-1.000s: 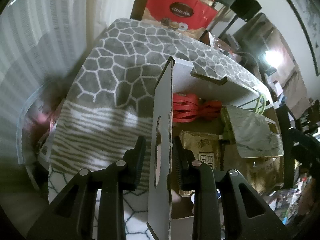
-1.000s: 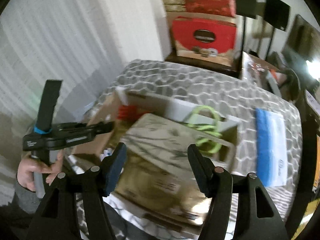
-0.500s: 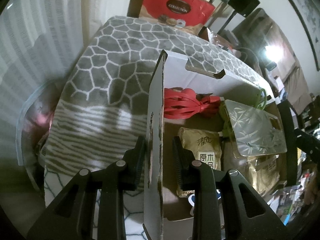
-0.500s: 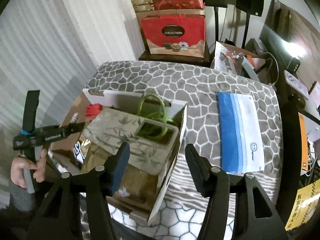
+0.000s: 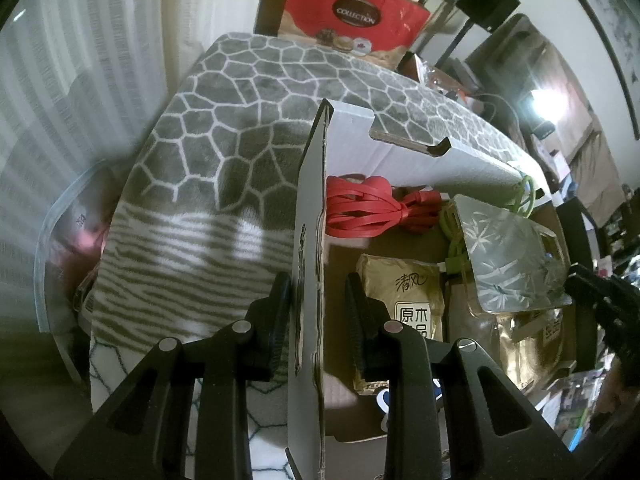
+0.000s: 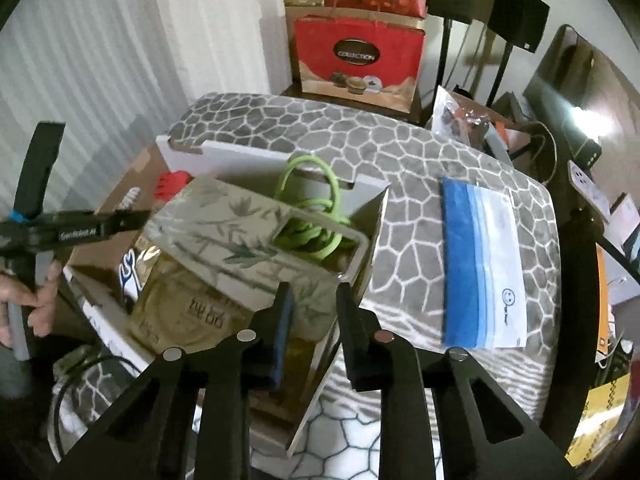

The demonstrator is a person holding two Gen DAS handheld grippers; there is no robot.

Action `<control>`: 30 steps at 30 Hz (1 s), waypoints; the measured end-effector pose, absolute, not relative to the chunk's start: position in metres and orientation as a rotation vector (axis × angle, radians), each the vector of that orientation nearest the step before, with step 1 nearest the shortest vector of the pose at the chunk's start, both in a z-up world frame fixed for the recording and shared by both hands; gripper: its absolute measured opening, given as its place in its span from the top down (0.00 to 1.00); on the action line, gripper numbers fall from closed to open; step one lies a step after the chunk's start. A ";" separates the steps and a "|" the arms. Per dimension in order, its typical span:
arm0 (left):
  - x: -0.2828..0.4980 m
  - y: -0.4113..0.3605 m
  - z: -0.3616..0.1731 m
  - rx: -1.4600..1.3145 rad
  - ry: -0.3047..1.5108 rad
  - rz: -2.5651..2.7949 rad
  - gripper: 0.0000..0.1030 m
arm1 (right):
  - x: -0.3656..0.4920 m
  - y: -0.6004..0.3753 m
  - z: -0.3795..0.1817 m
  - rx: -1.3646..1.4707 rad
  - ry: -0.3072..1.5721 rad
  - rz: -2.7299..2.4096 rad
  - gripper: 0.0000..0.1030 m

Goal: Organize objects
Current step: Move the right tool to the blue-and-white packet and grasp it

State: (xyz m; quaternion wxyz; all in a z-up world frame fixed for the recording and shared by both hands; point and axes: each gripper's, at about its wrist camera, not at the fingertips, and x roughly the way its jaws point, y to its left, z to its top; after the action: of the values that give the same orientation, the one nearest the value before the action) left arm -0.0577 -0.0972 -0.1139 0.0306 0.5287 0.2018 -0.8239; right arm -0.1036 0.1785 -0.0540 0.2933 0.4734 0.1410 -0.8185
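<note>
The open white cardboard box (image 6: 256, 156) is sitting on the tabletop (image 6: 400, 148), which is draped in a grey cloth with a stone pattern, and it is crowded with a silver bamboo-print pouch (image 6: 248, 240), a coiled green cord (image 6: 316, 216), a bundle of red flat straps (image 5: 360, 208) and gold foil packets (image 5: 404, 292).

The left tongs (image 5: 316, 304) are clamping the box's left wall, nearly closed on the cardboard, steadying it. The right tongs (image 6: 314, 304) have just been closing and are now straddling the near right corner of the box with the pouch's near edge between them; whether the pads are already pressing I cannot tell.

The step in hand looks like settling the pouch into the box. The next move probably calls for a firm hold on that edge before any shifting.

Only the right view is showing the blue-and-white zip bag (image 6: 480, 268) lying flat to the right of the box, and a hand (image 6: 36, 304) holding the left tool. Only the left view is showing the red straps fully and the printing on the gold packets.
</note>
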 end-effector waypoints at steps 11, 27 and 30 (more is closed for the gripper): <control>-0.059 -0.098 -0.119 1.639 0.625 -2.538 0.76 | -0.165 0.259 -0.036 1.344 0.107 -2.352 0.56; -0.057 -0.096 -0.120 1.654 0.616 -2.538 0.76 | -0.242 0.313 -0.113 1.600 0.192 -2.469 0.24; -0.057 -0.095 -0.121 1.656 0.607 -2.541 0.76 | -0.244 0.315 -0.119 1.603 0.176 -2.456 0.25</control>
State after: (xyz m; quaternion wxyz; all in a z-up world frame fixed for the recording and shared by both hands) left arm -0.0567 -0.0954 -0.1207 0.0244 0.5352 0.1963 -0.8212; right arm -0.2437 0.3145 -0.1186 0.1015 0.5427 0.0597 -0.8316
